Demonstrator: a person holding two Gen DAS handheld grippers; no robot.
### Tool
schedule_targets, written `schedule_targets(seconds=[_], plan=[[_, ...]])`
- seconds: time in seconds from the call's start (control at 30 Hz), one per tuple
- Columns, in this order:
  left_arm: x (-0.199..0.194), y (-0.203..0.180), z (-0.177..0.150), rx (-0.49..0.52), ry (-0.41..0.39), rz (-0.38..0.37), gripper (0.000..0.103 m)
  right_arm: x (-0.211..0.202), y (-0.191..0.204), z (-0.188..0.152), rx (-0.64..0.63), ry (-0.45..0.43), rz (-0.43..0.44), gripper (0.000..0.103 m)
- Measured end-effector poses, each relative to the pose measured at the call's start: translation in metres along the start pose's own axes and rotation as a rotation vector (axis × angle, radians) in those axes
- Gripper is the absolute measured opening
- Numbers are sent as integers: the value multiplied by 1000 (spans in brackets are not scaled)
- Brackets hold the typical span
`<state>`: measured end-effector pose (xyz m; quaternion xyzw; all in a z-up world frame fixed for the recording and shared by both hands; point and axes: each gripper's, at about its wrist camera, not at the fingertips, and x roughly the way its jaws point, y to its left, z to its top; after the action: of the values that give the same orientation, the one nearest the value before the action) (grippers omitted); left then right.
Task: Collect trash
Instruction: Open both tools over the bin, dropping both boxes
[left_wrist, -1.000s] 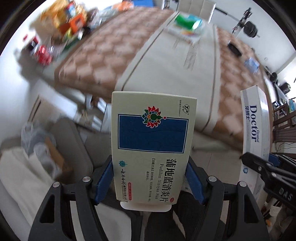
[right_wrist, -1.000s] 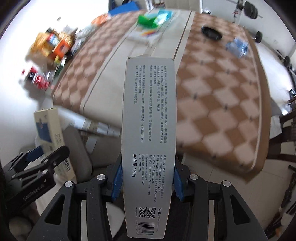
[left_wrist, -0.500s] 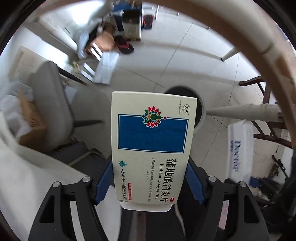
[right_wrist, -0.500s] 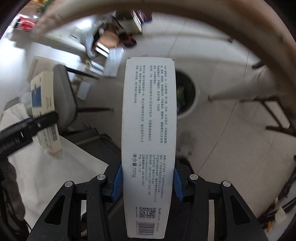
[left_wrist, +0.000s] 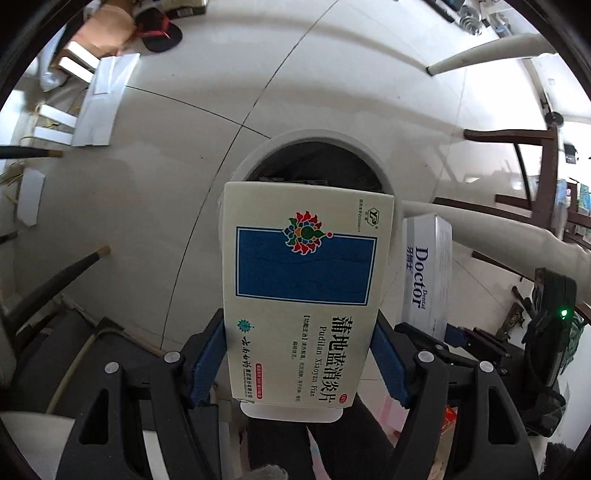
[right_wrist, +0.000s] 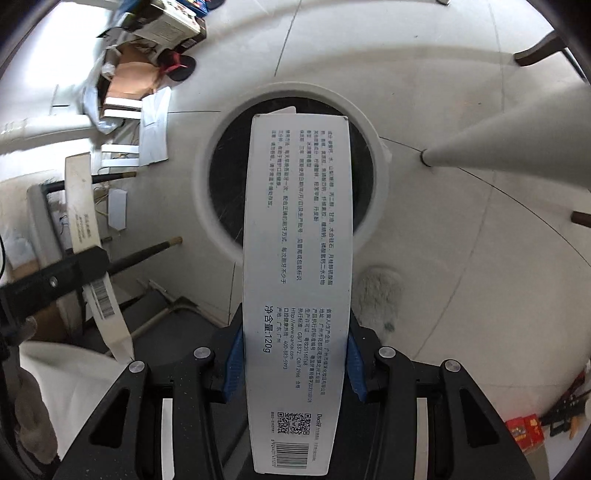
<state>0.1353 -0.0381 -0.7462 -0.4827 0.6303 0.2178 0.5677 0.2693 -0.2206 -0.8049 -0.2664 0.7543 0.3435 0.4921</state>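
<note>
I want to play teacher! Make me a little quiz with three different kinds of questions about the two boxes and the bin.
1. True or false: the left hand-held gripper has the cream medicine box with the blue panel between its fingers.
2. Multiple choice: what sits on the floor beyond the long white toothpaste box? A) a red bucket B) a round white trash bin with a dark inside C) a green basket
3. Fill in: in the left wrist view, the big word printed on the toothpaste box is ____.

Key
1. True; its jaws are opening.
2. B
3. Doctor
</note>
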Motion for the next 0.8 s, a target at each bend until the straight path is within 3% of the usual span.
schedule_targets(seconds=[0.1, 0.13, 0.17, 0.3, 0.33, 0.37, 0.4, 0.53, 0.67, 0.8], plan=[[18, -1, 10, 9, 13, 21, 78, 23, -9, 26, -5, 14, 0, 48], [21, -1, 11, 12, 17, 28, 89, 31, -7, 34, -9, 23, 4, 48], [24, 1, 11, 17, 20, 39, 94, 38, -8, 39, -11, 30, 9, 48], [32, 4, 13, 4, 15, 71, 96, 58, -11, 54, -15, 52, -9, 50], [31, 6, 11, -3, 7, 75, 96, 60, -12, 56, -6, 58, -8, 57], [29, 6, 10, -8, -1, 79, 96, 60, -13, 57, 4, 50, -14, 75], [26, 7, 8, -12, -10, 89, 96, 61, -13, 58, 7, 38, -23, 83], [12, 5, 0, -6, -91, 155, 96, 51, -7, 54, -14, -2, -92, 101], [-3, 3, -14, 11, -158, 240, 96, 38, 2, 43, -37, -38, -165, 103], [-15, 4, -32, -4, -177, 246, 96, 24, 10, 27, -40, -65, -189, 103]])
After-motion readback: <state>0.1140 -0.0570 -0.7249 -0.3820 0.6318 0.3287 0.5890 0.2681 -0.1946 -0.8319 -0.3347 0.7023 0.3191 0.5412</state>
